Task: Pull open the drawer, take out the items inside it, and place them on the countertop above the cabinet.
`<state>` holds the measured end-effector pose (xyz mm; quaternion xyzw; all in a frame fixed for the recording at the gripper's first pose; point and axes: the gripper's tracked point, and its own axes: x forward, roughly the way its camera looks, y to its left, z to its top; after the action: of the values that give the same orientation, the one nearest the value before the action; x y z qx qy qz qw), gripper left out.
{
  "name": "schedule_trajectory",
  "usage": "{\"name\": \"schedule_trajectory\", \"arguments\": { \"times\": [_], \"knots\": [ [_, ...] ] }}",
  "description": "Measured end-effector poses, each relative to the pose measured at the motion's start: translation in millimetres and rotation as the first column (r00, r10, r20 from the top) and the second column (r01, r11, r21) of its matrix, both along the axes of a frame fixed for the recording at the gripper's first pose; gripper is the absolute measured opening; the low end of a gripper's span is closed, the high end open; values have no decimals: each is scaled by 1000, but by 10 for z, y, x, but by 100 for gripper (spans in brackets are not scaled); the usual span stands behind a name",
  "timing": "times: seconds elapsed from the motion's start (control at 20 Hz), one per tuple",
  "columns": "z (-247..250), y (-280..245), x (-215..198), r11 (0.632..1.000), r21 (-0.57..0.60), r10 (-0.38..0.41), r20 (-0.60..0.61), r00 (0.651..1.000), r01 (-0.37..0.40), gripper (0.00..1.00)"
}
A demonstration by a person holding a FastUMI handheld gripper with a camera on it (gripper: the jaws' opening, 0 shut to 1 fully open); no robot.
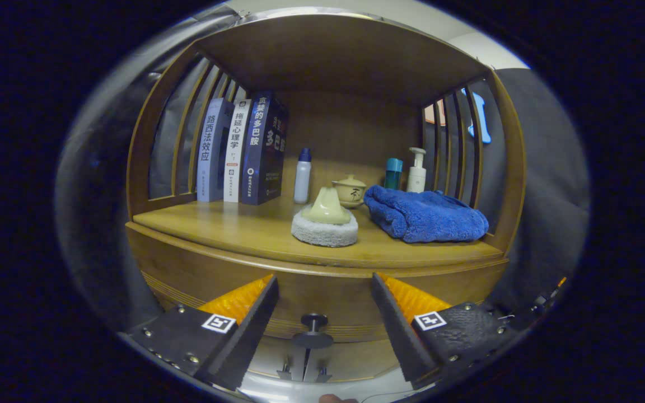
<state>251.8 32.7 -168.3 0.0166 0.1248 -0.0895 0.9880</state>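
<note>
A wooden cabinet stands straight ahead, with its countertop (233, 226) just above my fingers. Below the top's front edge runs the curved drawer front (322, 299), which looks shut. Its dark round knob (312, 323) sits between my fingers, low in the gap and nearer the left one. My gripper (325, 277) is open wide, with nothing touching either finger. What lies inside the drawer is hidden.
On the countertop: three upright books (238, 151) at the back left, a white bottle (302, 176), a round scrub pad with a pale handle (325, 224), a lidded cup (349, 190), a folded blue towel (423, 215), a teal container (393, 172) and a pump bottle (416, 170). Slatted side walls close in the shelf.
</note>
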Motion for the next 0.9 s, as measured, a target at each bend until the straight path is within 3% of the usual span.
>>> {"name": "schedule_trajectory", "arguments": {
  "times": [0.6, 0.75, 0.9],
  "knots": [
    [4, -9, 14, 1000, -14, 6, 16, 1000, -6, 100],
    [42, -19, -10, 999, -4, 39, 13, 999, -39, 99],
    [422, -208, -3, 998, -45, 52, 130, 990, -46, 99]
  ]
}}
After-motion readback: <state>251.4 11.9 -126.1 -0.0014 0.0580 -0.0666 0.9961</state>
